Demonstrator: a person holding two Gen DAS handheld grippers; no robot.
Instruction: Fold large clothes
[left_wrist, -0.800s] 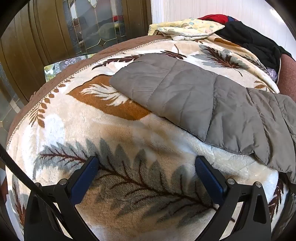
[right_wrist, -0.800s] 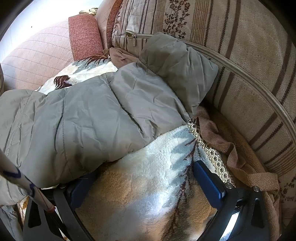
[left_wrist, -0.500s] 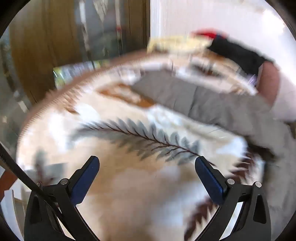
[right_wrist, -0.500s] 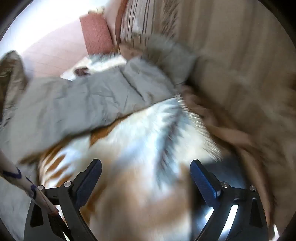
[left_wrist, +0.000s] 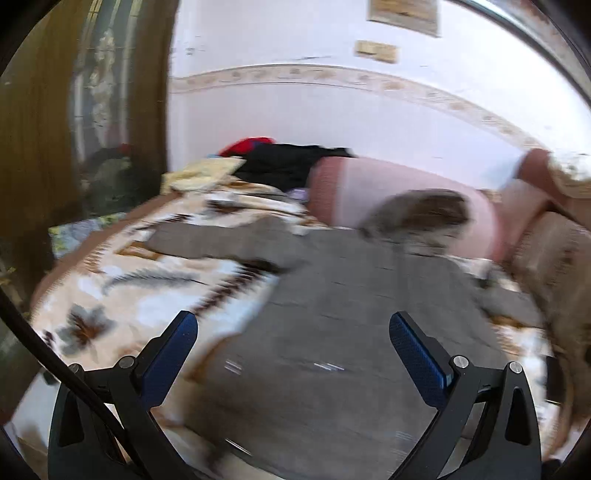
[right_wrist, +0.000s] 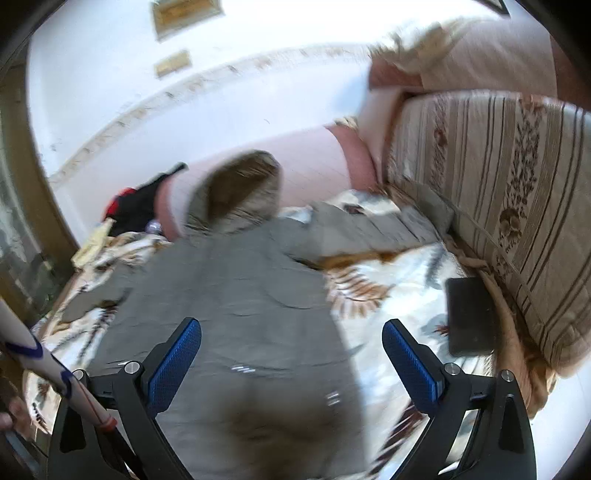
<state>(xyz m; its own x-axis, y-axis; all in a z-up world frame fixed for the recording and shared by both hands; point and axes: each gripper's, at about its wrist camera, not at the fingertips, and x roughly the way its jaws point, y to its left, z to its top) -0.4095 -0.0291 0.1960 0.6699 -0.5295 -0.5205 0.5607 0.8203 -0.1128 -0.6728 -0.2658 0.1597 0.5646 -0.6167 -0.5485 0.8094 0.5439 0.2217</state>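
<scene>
Grey padded coat (left_wrist: 354, 332) spread flat across the middle of the bed (left_wrist: 110, 295), fur-trimmed hood (left_wrist: 417, 218) propped against the pink bolster (left_wrist: 388, 184) at the bed's far edge, one sleeve (left_wrist: 207, 243) stretched toward the left edge. Left hand-held gripper (left_wrist: 293, 350) hovering over the coat's body, jaws spread wide, nothing between them. Right hand-held gripper (right_wrist: 291, 350) likewise wide open and empty, above the coat's (right_wrist: 229, 317) right half.

Shown only by the left view: wooden door (left_wrist: 33, 147) beyond the bed's left edge, and the full left sleeve. Shown only by the right view: the other sleeve (right_wrist: 369, 229) reaching toward the striped cushion (right_wrist: 498, 184) along the right edge, and a dark flat object (right_wrist: 469, 317), too blurred to identify, lying on the blanket (right_wrist: 399, 295) just beside that cushion. Shared by both: dark clothes with a red item (left_wrist: 288, 162) heaped at the far left corner.

Bare leaf-patterned blanket on either side of the coat, wider on the left. Heavy motion blur throughout.
</scene>
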